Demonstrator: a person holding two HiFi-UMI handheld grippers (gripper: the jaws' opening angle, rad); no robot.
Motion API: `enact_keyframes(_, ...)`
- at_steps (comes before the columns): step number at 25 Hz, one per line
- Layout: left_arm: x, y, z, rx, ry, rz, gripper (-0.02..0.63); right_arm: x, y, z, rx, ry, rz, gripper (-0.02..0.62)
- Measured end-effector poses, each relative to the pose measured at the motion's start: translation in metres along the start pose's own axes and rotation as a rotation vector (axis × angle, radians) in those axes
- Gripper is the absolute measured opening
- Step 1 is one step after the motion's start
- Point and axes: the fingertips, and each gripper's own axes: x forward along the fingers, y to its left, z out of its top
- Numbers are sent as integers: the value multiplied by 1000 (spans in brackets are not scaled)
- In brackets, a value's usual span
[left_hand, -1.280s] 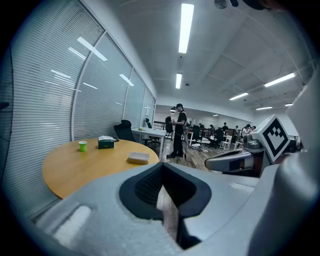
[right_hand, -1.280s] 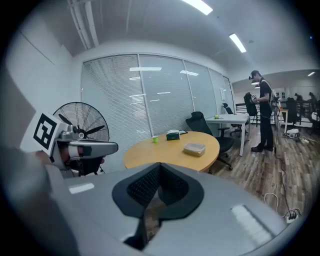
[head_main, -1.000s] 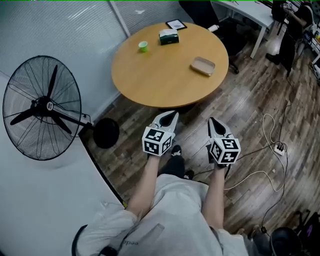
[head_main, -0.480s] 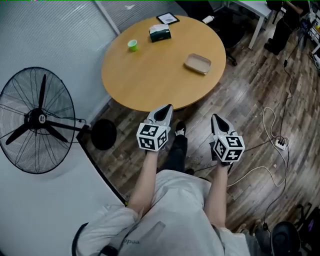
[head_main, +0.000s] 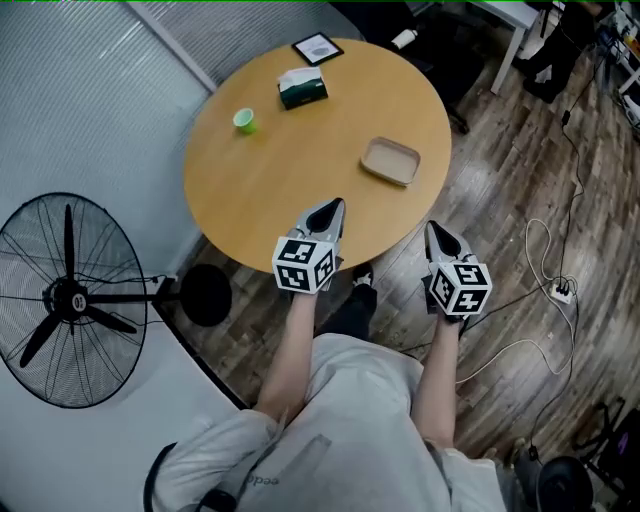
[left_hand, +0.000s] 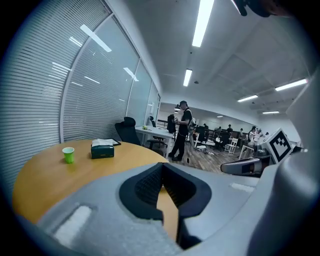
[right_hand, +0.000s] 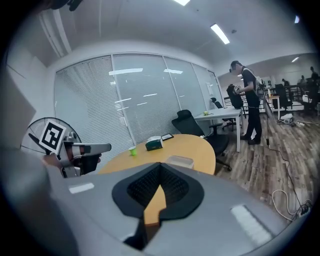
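2 grippers are held out side by side in front of the person, each with its jaws closed tip to tip and nothing between them. The left gripper (head_main: 328, 206) hangs over the near edge of the round table (head_main: 250, 190). The right gripper (head_main: 436, 229) is off the table's rim, above the wooden floor (head_main: 500, 180).

Nearest to both is the tray (head_main: 390, 161), a shallow beige dish lying flat on the right part of the table. It lies ahead and to the right of the left gripper, and ahead and to the left of the right gripper, apart from both. The left gripper looks slightly nearer to it. The tray's long axis runs roughly crosswise to the way the jaws point, a little tilted.

Farther back on the table stand a green cup (head_main: 244, 121), a tissue box (head_main: 302, 88) and, at the far edge, a framed card (head_main: 317, 48), all well apart from the grippers. On the floor, 1 fan (head_main: 70, 298) stands at the left and a power strip (head_main: 561, 293) lies at the right.
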Motion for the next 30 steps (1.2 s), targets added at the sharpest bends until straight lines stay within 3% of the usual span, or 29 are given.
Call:
enact_keyframes(7,76,69,40,-6,33,-12,2,82,-27,35,38,1,-72,0)
enact_keyframes(12,110,93,53,-6,55,-44,2,111,-45,36,60,23,-139,2)
enact_keyframes(20,143,102,23,-19,117,-116,2,118,-62,20,80,41,-214,2)
enact_keyframes(30,174,94,-19,15,206,-177,2,139,-69,-3,95,66,-224,2)
